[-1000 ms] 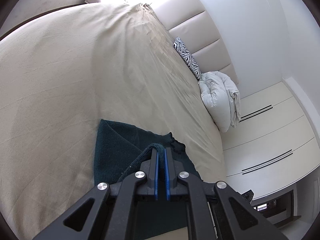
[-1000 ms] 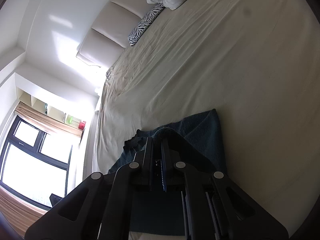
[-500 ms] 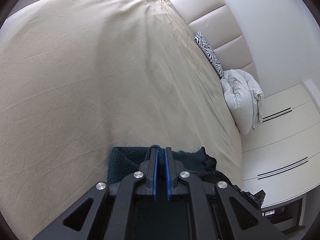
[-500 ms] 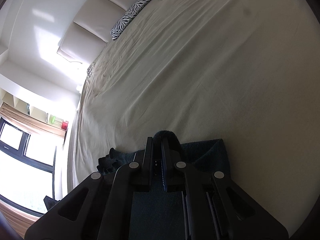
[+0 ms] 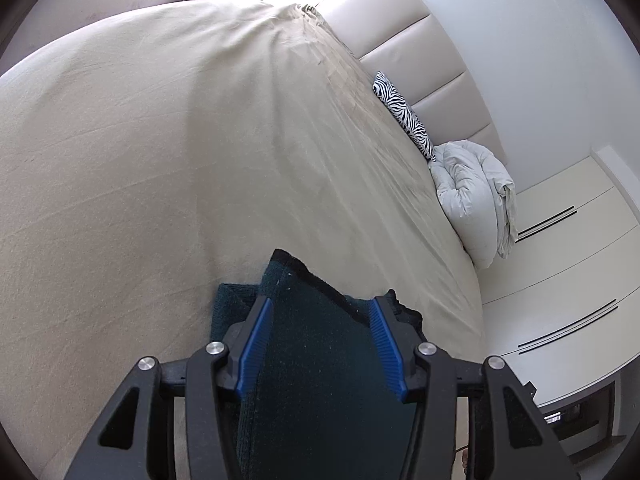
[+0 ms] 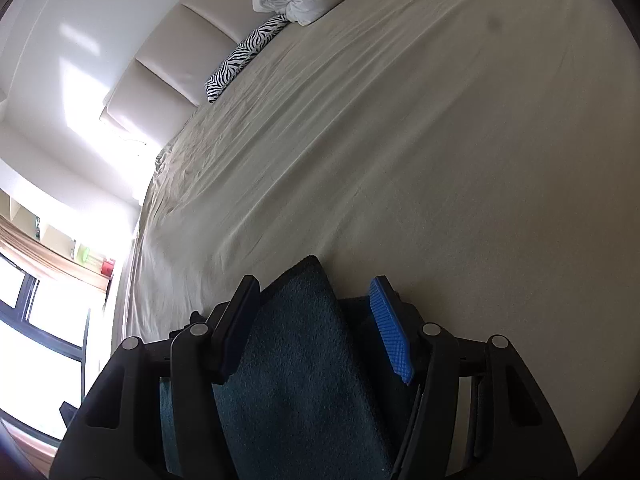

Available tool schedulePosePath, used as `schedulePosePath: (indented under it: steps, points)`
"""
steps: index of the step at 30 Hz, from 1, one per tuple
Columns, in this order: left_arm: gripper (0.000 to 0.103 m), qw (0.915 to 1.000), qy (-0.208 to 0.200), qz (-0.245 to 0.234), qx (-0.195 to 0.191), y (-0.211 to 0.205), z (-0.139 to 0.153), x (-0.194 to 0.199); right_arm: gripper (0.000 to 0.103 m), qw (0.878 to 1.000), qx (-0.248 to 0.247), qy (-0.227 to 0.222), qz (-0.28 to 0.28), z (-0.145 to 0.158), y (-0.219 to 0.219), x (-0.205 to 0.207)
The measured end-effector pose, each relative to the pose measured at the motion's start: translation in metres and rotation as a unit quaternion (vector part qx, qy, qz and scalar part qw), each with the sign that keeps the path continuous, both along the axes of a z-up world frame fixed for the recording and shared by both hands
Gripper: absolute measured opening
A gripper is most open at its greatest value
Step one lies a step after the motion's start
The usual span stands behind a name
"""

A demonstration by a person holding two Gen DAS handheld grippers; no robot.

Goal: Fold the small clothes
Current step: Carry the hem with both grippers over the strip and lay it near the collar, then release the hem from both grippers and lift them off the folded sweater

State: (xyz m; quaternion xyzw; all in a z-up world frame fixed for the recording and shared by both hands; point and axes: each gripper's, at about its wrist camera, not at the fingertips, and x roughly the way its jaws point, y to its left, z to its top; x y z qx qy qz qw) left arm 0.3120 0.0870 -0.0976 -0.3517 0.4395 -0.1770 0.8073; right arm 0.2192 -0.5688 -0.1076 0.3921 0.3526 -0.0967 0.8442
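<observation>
Dark teal terry cloth, your small garment (image 5: 316, 340), lies folded on the beige bed sheet (image 5: 140, 160) near the bed's near edge. Your left gripper (image 5: 320, 320) has just been opening; its blue pads (image 5: 256, 344) stand spread either side of the cloth without pressing it. Your right gripper (image 6: 316, 308) has just been opening too, jaws apart, a raised fold of the garment (image 6: 296, 344) between them, leaning against the left-hand finger. A zebra-print pillow (image 5: 404, 116) and a white duvet (image 5: 472, 196) sit by the headboard (image 5: 420, 56).

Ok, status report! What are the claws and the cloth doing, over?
Left claw and right claw open, jaws just opened. Dark cloth lies between each pair, unpinched, on the bed. Nothing in the way.
</observation>
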Motion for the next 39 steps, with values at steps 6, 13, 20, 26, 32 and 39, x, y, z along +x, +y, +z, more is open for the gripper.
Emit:
schedulePosePath:
  steps: [6, 13, 20, 26, 32, 39]
  points:
    - [0.053, 0.9988, -0.014, -0.019, 0.043, -0.004, 0.001, -0.046, 0.057, 0.995, -0.083, 0.022, 0.055, 0.018, 0.039, -0.028]
    - [0.053, 0.9949, -0.028, -0.024, 0.094, -0.014, -0.005, -0.094, 0.055, 0.983, -0.145, 0.061, 0.090, 0.007, 0.063, -0.078]
    - [0.053, 0.9904, -0.027, -0.030, 0.132, -0.019, -0.020, -0.119, 0.042, 0.975, -0.160, 0.101, 0.114, -0.017, 0.072, -0.102]
    - [0.047, 0.9885, -0.030, -0.021, 0.147, -0.017, -0.026, -0.128, 0.021, 0.974, -0.164, 0.103, 0.113, -0.021, 0.072, -0.114]
    - [0.038, 0.9853, -0.029, -0.025, 0.166, -0.022, -0.030, -0.128, 0.015, 0.976, -0.169, 0.093, 0.096, -0.012, 0.070, -0.127]
    - [0.028, 0.9839, -0.018, -0.022, 0.176, -0.015, -0.039, -0.126, 0.007, 0.977, -0.176, 0.088, 0.087, -0.008, 0.071, -0.139]
